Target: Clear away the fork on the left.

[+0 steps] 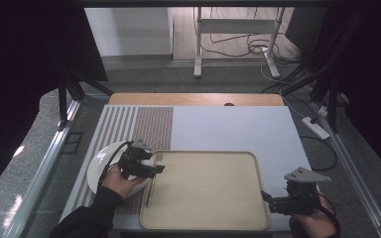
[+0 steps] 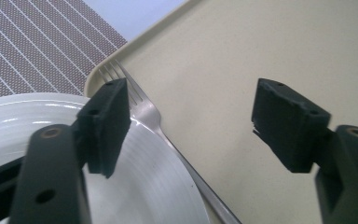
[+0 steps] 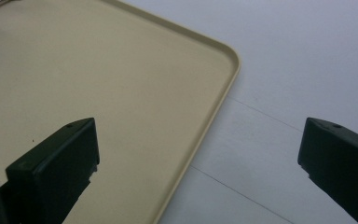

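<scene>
Our left hand-held gripper [image 1: 155, 167] hangs with its jaws spread wide and nothing between them, over the left rim of the beige tray [image 1: 248, 157] near the bench's front-left corner. Just under it lies the fork [image 2: 156, 122], a slim metal one, its tines on the tray's corner rim and its handle running along the seam between tray and white plate [image 2: 135, 186], touching or nearly touching both. We judge the fork light, stiff and slippery: polished steel that will skate out of a loose pinch. Lying flat and thin, it offers little height, so we would close across the neck or mid-handle, where the rim props it up a little. The plate beside it is hard, glossy and breakable. Our right hand-held gripper [image 1: 267, 198] waits released at the tray's front-right corner, empty.
</scene>
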A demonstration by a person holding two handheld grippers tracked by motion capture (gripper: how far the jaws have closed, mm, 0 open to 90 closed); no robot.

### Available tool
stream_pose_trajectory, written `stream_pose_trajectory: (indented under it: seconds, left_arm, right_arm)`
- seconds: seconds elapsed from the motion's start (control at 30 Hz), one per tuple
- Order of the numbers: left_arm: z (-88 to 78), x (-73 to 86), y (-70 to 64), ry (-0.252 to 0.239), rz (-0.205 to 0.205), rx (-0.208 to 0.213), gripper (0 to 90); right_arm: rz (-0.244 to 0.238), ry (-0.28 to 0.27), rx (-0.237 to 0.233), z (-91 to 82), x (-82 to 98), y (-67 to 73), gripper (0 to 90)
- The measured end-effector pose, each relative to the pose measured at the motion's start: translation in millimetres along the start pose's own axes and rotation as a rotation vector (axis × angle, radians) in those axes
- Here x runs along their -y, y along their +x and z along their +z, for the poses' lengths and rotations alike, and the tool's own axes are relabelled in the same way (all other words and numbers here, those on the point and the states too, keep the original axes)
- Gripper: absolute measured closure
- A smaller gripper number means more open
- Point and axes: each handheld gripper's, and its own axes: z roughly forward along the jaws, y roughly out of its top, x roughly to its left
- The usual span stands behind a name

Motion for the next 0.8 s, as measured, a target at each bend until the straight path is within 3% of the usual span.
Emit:
stream_pose_trajectory:
  seconds: [0.27,0.43,0.57,0.8]
  left_arm:
    - [-5.4,7.7,5.9,0.001,-0.018,-0.001,11.8]
    - [-10.6,13.4,11.9,-0.008,-0.051,0.058,3.5]
    - [-14.1,18.5,17.1,-0.019,-0.067,0.063,0.2]
    - [-24.6,25.1,21.4,-0.084,-0.102,0.041,0.0]
  right_arm:
    - [0.000,0.000,-0.001,-0.1,0.0,0.1,0.0]
    - [0.000,0.000,-0.002,-0.1,0.0,0.0,0.0]
    - [-0.001,0.000,-0.002,-0.2,-0.1,0.2,0.0]
    - [-0.002,0.001,-0.003,-0.1,-0.1,0.2,0.0]
